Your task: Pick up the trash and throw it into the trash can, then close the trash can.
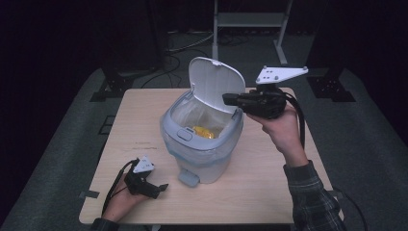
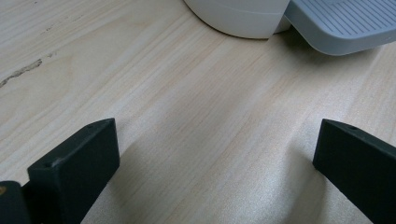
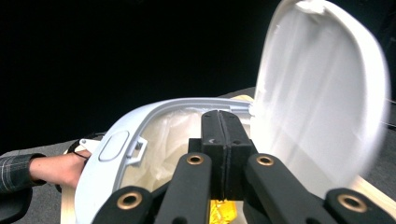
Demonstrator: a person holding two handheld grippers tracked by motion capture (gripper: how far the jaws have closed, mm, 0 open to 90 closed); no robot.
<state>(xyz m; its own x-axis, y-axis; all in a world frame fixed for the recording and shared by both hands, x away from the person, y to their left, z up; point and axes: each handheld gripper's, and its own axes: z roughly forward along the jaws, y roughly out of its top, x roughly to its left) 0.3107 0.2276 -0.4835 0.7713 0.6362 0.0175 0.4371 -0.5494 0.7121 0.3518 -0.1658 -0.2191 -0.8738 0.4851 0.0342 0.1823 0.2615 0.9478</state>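
right gripper view: right claw (image 3: 225, 122) clenched, empty, over bin (image 3: 140, 121) | left claw (image 2: 215, 154) released, on table (image 2: 187, 93)

One lidded bin (image 1: 202, 139) stands on one surface (image 1: 269, 173), one yellow item (image 1: 206, 132) inside; two tools: left tool (image 1: 156, 188), right tool (image 1: 226, 98).

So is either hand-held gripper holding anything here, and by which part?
Nothing is held. The right hand-held gripper is shut empty above the open bin; the left hand-held gripper rests open on the table.
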